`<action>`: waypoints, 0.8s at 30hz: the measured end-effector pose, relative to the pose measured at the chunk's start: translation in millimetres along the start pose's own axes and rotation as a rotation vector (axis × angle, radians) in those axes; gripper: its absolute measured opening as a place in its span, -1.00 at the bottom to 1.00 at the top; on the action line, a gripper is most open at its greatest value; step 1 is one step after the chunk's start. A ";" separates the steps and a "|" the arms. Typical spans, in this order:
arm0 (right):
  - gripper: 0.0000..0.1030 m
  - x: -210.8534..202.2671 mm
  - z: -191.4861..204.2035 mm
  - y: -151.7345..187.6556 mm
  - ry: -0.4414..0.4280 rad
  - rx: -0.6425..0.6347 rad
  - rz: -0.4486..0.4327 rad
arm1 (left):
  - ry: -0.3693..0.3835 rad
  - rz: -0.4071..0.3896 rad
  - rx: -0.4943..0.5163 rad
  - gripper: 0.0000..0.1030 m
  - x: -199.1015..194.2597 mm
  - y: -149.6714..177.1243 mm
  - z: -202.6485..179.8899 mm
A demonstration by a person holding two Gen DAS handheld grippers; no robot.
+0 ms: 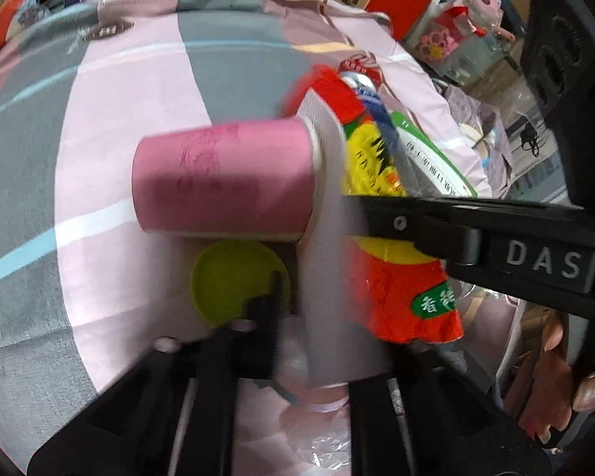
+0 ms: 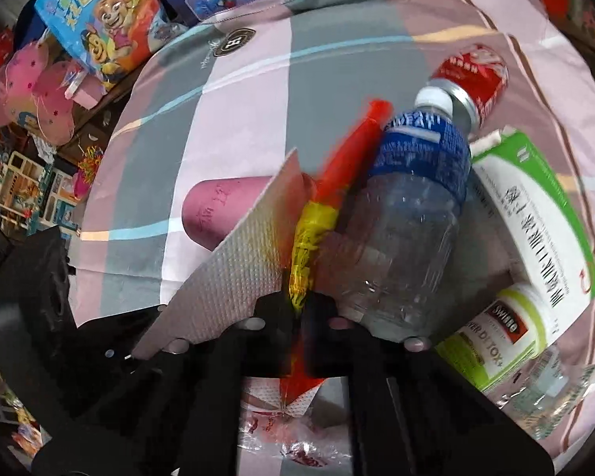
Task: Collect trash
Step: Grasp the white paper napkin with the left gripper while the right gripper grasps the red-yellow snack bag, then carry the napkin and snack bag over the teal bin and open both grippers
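Note:
Trash lies on a pink and grey striped cloth point(image 1: 99, 119). My right gripper point(image 2: 297, 309) is shut on a red and yellow snack wrapper point(image 2: 317, 214), also in the left wrist view point(image 1: 408, 293). My left gripper point(image 1: 317, 337) has a grey dimpled sheet point(image 1: 333, 206) between its fingers; the right finger is hidden. The sheet also shows in the right wrist view point(image 2: 234, 269). A pink paper cup point(image 1: 222, 182) lies on its side just ahead, above a green lid point(image 1: 226, 281). A clear bottle with blue label point(image 2: 412, 206), red can point(image 2: 476, 75), green-white box point(image 2: 535, 214) and supplement bottle point(image 2: 499, 341) lie right.
A thin plastic bag point(image 1: 325, 436) lies under both grippers, also in the right wrist view point(image 2: 289, 436). Toy boxes point(image 2: 103, 27) and pink toys point(image 2: 31, 87) crowd the far and left edges. A black speaker point(image 1: 567, 79) stands at right.

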State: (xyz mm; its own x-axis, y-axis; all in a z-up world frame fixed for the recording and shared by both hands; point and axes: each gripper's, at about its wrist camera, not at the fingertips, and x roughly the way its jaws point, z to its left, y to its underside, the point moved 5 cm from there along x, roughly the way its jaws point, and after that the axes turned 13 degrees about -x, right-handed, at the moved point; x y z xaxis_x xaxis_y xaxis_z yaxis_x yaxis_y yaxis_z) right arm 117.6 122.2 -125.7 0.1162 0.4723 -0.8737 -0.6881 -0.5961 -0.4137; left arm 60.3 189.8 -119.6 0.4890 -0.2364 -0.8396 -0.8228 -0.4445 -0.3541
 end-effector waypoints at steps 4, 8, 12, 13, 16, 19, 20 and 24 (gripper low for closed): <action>-0.94 -31.0 -1.0 -6.5 -0.031 -0.005 -0.081 | 0.015 -0.072 0.010 -0.97 -27.4 -9.4 -13.0; -0.95 -71.6 -10.4 -9.8 -0.064 0.014 -0.174 | 0.056 -0.149 0.050 -0.97 -65.7 -21.6 -37.2; -0.95 -104.5 -32.8 -6.2 -0.056 0.049 -0.244 | 0.077 -0.180 0.078 -0.97 -84.0 -29.1 -60.2; -0.95 -111.5 -40.1 -3.3 -0.052 0.062 -0.257 | 0.078 -0.183 0.085 -0.97 -84.9 -30.2 -66.5; -0.95 -132.8 -68.0 10.3 -0.035 0.108 -0.295 | 0.093 -0.175 0.114 -0.97 -82.6 -31.6 -94.7; -0.95 -153.4 -97.2 29.2 -0.013 0.155 -0.325 | 0.110 -0.165 0.168 -0.97 -76.8 -29.1 -129.9; -0.95 -161.1 -108.1 36.9 -0.005 0.174 -0.336 | 0.114 -0.162 0.189 -0.97 -74.9 -26.9 -142.0; -0.95 -186.2 -148.5 62.9 0.023 0.242 -0.380 | 0.145 -0.129 0.269 -0.97 -57.7 -18.1 -198.0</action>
State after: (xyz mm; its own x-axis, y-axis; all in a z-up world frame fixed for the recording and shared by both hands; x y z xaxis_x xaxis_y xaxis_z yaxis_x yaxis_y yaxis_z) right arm 159.0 -99.6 -27.0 0.4069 0.6123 -0.6778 -0.7410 -0.2127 -0.6369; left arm 104.2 40.4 16.8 0.6144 -0.3221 -0.7202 -0.7889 -0.2393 -0.5660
